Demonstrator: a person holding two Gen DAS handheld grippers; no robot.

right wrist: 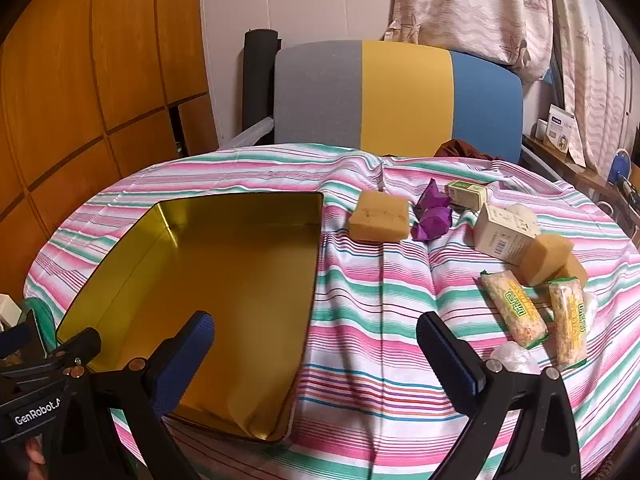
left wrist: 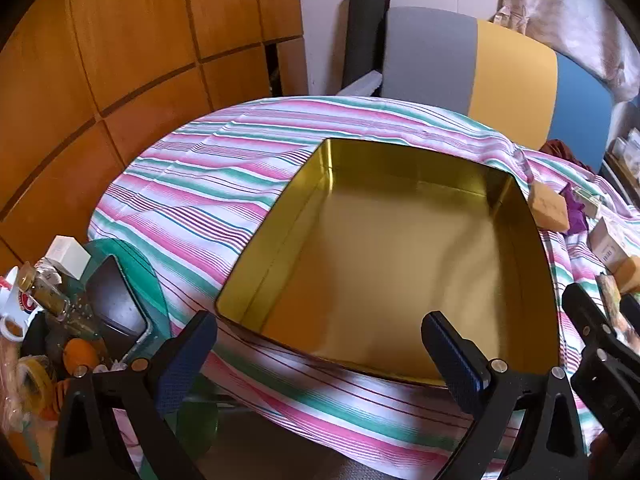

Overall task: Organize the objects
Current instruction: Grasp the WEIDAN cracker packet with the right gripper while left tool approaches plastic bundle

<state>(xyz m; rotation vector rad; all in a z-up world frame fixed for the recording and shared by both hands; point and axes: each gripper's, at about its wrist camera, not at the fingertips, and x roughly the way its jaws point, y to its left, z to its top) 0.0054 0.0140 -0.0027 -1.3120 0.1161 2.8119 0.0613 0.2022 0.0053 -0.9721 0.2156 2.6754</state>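
Gold tin (right wrist: 224, 280) lies open on the striped cloth (right wrist: 360, 320), left of centre, nothing in it. To its right: sponge (right wrist: 379, 221), purple wrappers (right wrist: 432, 216), cartons (right wrist: 504, 236), snack bars (right wrist: 514, 308). Left gripper (left wrist: 320, 356) and right gripper (right wrist: 316, 356) hover spread wide, grasping nothing.

Black gripper (right wrist: 316, 350) frames, blue-padded fingers (right wrist: 182, 364), silver screws.

Readable text: "GenRobot.A…", cut off at frame edge | on white label of black left gripper body (right wrist: 38, 414) | green print on snack packets illegible
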